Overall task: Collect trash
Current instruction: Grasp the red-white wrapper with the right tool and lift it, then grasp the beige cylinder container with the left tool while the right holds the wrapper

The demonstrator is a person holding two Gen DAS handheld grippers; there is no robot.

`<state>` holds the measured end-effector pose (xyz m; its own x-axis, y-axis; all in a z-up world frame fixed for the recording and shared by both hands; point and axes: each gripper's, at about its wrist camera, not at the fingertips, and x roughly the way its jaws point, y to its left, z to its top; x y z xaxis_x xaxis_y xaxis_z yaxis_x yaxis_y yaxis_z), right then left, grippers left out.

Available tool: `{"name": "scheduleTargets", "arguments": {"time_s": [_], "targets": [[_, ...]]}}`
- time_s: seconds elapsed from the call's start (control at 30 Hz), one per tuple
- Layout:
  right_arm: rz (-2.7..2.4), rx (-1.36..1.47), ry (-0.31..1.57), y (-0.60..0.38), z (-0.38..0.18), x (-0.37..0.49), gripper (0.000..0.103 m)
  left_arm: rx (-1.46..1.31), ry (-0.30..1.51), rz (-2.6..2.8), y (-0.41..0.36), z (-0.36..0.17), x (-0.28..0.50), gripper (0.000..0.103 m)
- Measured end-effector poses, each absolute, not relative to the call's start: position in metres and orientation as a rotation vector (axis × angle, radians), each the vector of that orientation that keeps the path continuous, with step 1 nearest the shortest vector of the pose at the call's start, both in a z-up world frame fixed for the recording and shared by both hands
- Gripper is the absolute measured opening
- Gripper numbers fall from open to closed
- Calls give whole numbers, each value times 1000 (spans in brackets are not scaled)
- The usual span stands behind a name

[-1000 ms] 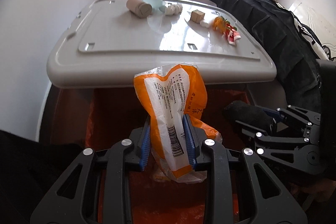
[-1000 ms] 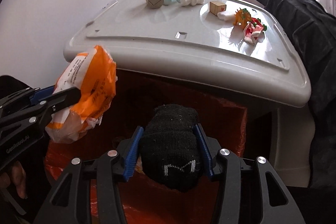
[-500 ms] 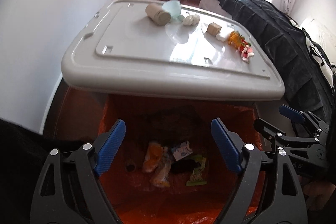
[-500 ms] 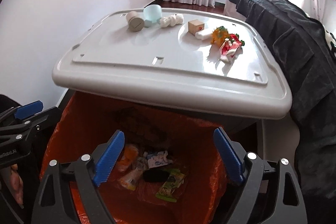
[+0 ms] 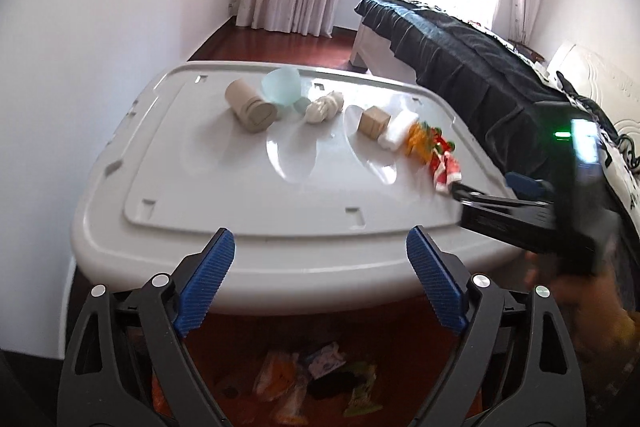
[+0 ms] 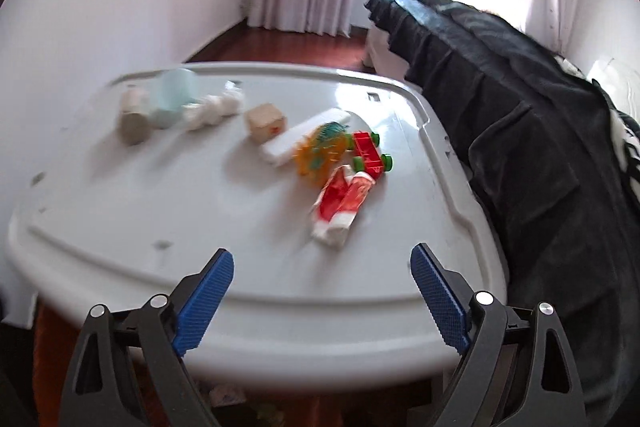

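Note:
My left gripper (image 5: 320,267) hangs over the orange-lined bin (image 5: 380,335), its jaws opening with nothing between them. Inside the bin lie the orange wrapper (image 5: 276,375), the black sock (image 5: 332,387) and other scraps. My right gripper (image 6: 322,271) is open and empty above the near edge of the grey lid (image 6: 120,227); the left wrist view shows it (image 5: 488,187) at the lid's right side. A red-and-white wrapper (image 6: 344,203) lies just ahead of it. Further back sit an orange toy (image 6: 320,155), a red toy car (image 6: 370,155), a white packet (image 6: 304,137) and a crumpled tissue (image 6: 212,111).
A cardboard cube (image 5: 374,123), a tan roll (image 5: 250,105) and a mint cup (image 5: 282,87) stand at the lid's far side. A bed under a dark cover (image 5: 480,75) runs along the right. A white wall (image 5: 100,27) is close on the left.
Both grippers opened: the orange wrapper and the black sock fell into the bin. Both have since lifted and swung forward, the right one toward the lid's right side.

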<state>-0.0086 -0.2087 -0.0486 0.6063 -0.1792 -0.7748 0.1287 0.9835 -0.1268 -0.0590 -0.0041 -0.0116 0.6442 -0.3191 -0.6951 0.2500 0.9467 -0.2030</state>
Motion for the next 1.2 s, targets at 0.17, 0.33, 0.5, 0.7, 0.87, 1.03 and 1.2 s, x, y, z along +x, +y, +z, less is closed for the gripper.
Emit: {"name": "scheduleTargets", "arguments": {"time_s": [0.17, 0.33, 0.5, 0.7, 0.87, 1.03, 1.2], "targets": [[-207, -23, 950, -221, -74, 30, 88, -67, 792, -320, -4, -19, -54, 86], [-229, -46, 969, -221, -89, 56, 87, -113, 828, -320, 2, -27, -48, 86], [-253, -74, 990, -224, -99, 73, 73, -115, 824, -321, 3, -27, -47, 86], [-248, -26, 1041, -235, -98, 70, 25, -116, 829, -323, 3, -29, -47, 86], [-156, 162, 1027, -247, -77, 40, 24, -122, 826, -315, 4, -28, -46, 86], [-54, 210, 921, -235, -41, 9, 25, -140, 822, -267, 10, -22, -31, 86], [18, 156, 833, -209, -17, -4, 25, -200, 832, -158, 25, -16, 20, 86]]}}
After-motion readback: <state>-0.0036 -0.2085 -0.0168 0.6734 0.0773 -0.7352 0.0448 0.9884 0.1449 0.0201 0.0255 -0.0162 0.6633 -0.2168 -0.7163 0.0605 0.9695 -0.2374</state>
